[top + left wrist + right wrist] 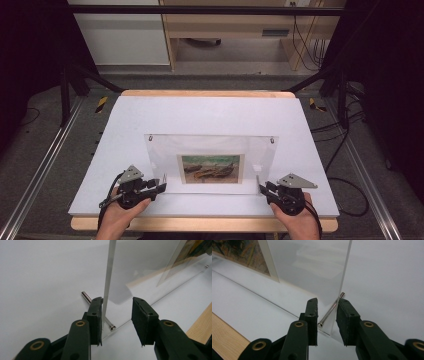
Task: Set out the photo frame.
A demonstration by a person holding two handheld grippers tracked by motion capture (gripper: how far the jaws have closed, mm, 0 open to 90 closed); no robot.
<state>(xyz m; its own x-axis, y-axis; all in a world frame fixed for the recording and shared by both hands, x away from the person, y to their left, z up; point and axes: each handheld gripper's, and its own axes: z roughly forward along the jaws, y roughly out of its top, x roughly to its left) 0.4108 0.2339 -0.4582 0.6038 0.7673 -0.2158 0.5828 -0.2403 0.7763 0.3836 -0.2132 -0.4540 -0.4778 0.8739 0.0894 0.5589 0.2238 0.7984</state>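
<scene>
A clear picture frame (212, 162) w/ a boat print is stood upright at the counter's (210, 112) 6 o'clock side, each lower corner straddled by an open tool, left (161, 186) & right (261, 188), presumably so it can be lifted level.

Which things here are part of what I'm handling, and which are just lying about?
In hand:
- clear acrylic frame with boat picture
- left gripper, right gripper, each astride a lower corner
- metal standoff pins

Lying about:
- floor cables
- wooden furniture behind
</scene>
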